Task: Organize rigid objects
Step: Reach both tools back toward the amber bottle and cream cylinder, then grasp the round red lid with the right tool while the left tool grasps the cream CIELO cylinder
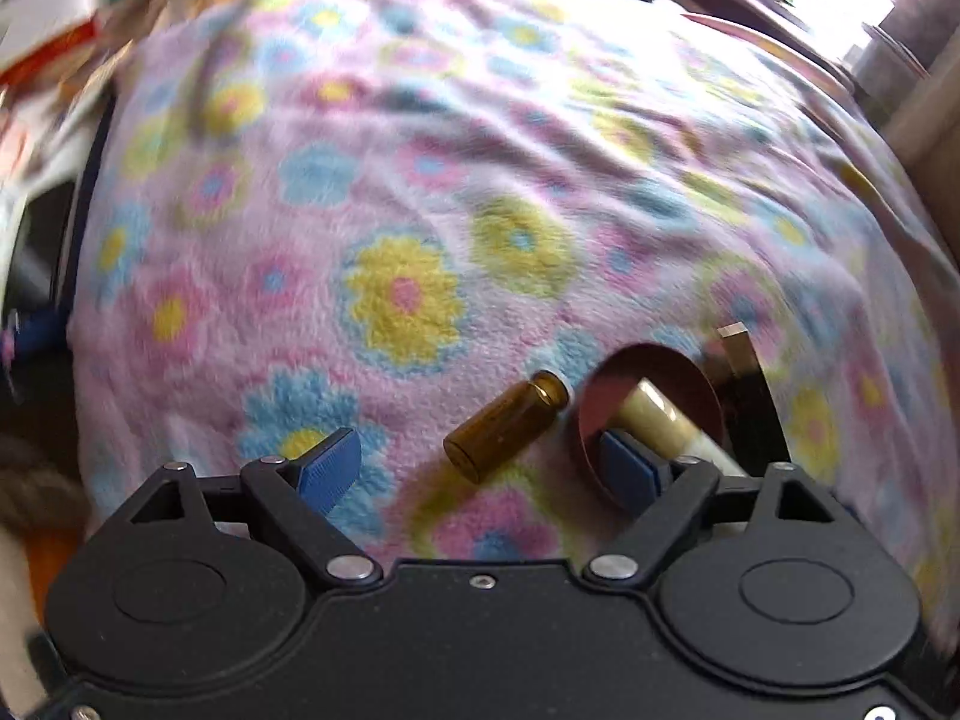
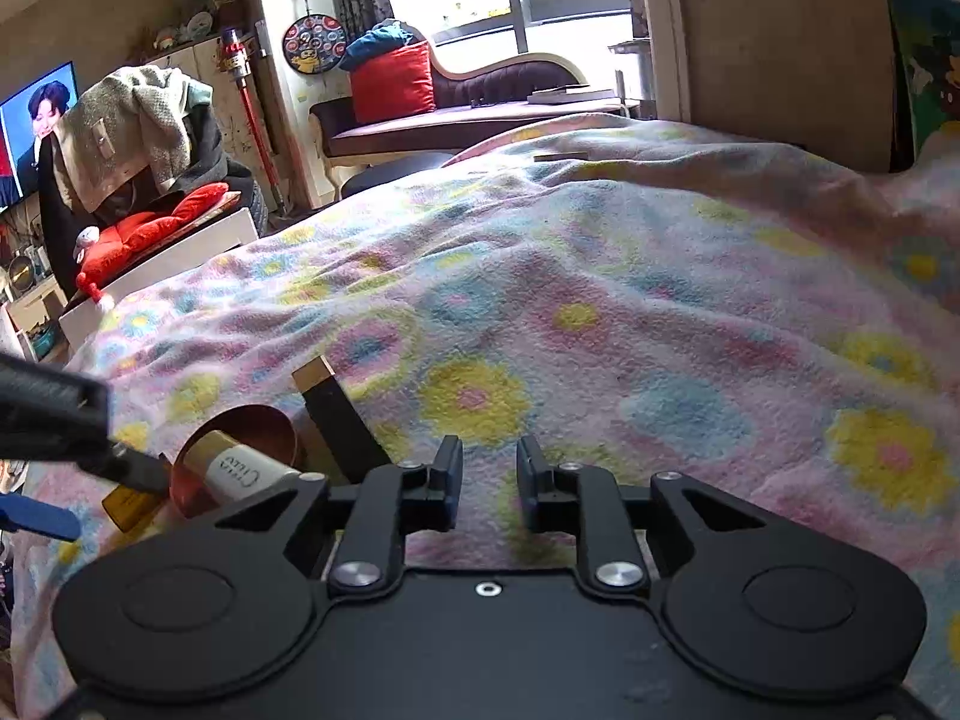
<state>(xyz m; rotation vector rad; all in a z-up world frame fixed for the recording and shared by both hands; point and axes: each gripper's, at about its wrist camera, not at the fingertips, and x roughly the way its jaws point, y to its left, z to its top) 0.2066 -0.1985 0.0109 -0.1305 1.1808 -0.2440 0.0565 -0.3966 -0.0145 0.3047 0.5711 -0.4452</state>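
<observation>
A brown glass vial (image 1: 507, 420) lies on its side on the flowered blanket (image 1: 420, 180), between the blue fingertips of my open left gripper (image 1: 480, 462). Right of it a red translucent cup (image 1: 648, 372) lies on its side with a cream tube (image 1: 660, 414) inside. A dark rectangular stick with a gold end (image 1: 744, 372) leans behind the cup. In the right wrist view the cup (image 2: 264, 426), tube (image 2: 240, 468), stick (image 2: 336, 414) and vial (image 2: 129, 504) sit at lower left. My right gripper (image 2: 489, 474) hovers over the blanket, narrowly open and empty.
The left gripper's body (image 2: 54, 414) enters the right wrist view at the left edge. Beyond the bed stand a chaise with a red cushion (image 2: 393, 81), a chair draped with clothes (image 2: 132, 126) and a television (image 2: 36, 120). A wooden headboard (image 2: 780, 48) rises at the right.
</observation>
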